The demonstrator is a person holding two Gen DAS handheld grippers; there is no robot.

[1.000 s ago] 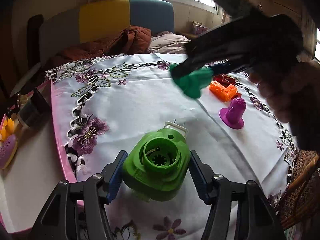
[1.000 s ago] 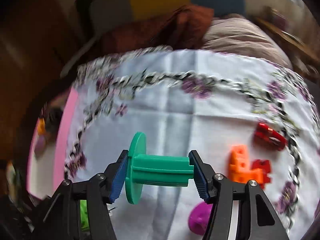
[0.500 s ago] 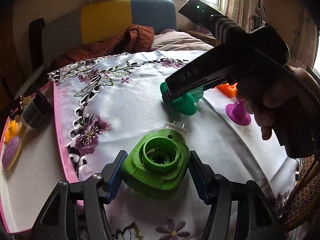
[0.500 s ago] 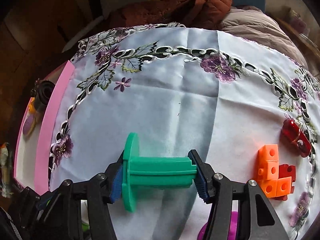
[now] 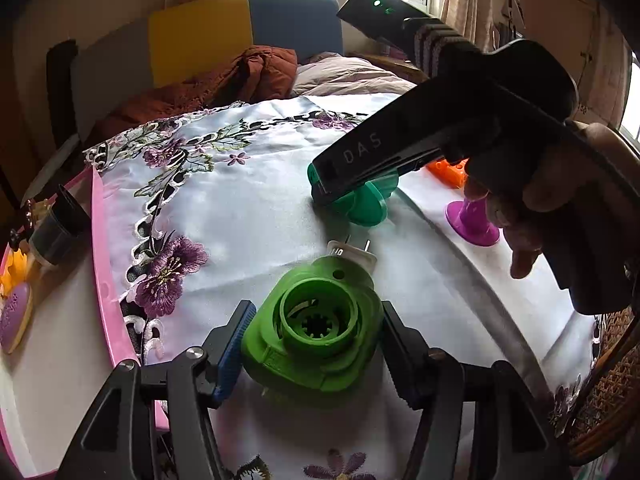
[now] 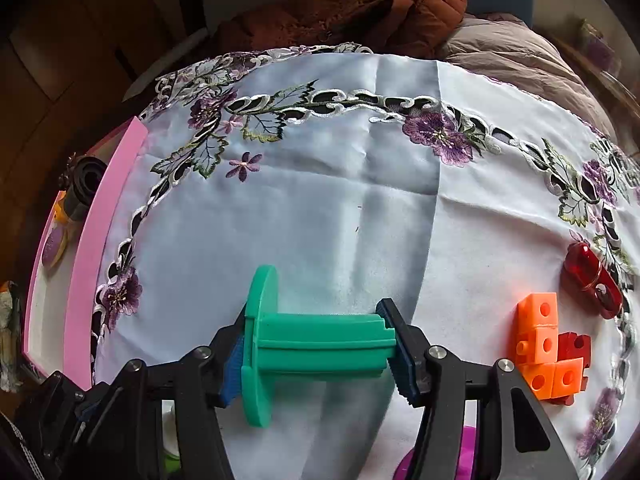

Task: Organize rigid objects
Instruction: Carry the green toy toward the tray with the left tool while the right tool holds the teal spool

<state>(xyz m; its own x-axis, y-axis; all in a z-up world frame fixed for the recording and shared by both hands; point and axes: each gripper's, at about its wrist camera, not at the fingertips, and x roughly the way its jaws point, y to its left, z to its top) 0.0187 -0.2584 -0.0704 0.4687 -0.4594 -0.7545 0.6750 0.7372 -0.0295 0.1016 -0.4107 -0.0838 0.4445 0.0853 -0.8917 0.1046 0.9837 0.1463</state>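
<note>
White satin tablecloth with purple embroidered flower border (image 6: 320,200): spread beneath and ahead of both sets of jaws, bearing every loose item. Pink-rimmed white tray (image 5: 105,288): beyond the left jaw's outer side, holding a black cylinder and small ornaments too blurred to name. Left gripper (image 5: 314,344): jaws narrowed onto the bright green moulded plastic housing with round toothed socket and white two-pin plug (image 5: 316,332), pads pressing its two flanks, plug end pointing away ahead of the tips. Right gripper (image 6: 316,352): jaws closed endwise on the teal plastic spool with a broad round flange (image 6: 320,346), flange against the left pad, plain end against the right; seen from the left wrist, it hangs low over the cloth just ahead of the green housing's plug. Cluster of orange and red plastic cubes (image 6: 544,356): outside the right jaw. Magenta plastic peg on a round base (image 5: 472,222): near the right gripper, partly hidden by the hand. Dark red glossy oblong piece (image 6: 592,284): beyond the cubes. Hazards, as judged: the spool is gripped only at its ends, so any slackening could let it drop and roll on the slick cloth; the two grippers work close together, so a careless swing could knock spool against plug pins.
</note>
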